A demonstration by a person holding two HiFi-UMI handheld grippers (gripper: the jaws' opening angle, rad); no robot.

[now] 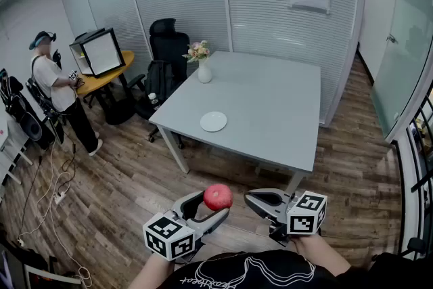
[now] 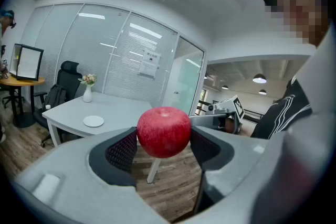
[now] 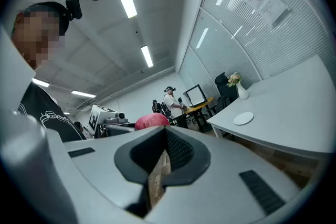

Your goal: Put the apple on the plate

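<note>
A red apple (image 1: pixel 218 196) sits between the jaws of my left gripper (image 1: pixel 215 206), which is shut on it low in the head view, well short of the table. In the left gripper view the apple (image 2: pixel 164 131) fills the gap and both dark pads press on its sides. The small white plate (image 1: pixel 213 121) lies near the front left corner of the grey table (image 1: pixel 270 112), and shows as a plate (image 2: pixel 93 121) far beyond the apple. My right gripper (image 1: pixel 252 198) hangs just right of the apple, jaws shut on nothing. In the right gripper view only a thin slit parts its pads (image 3: pixel 178 150).
A white vase of flowers (image 1: pixel 203 68) stands at the table's far left corner. Black office chairs (image 1: pixel 166 44) and a bag sit left of the table. A person (image 1: pixel 57 95) stands at a round wooden desk by a monitor (image 1: pixel 100 52). Cables trail over the wooden floor on the left.
</note>
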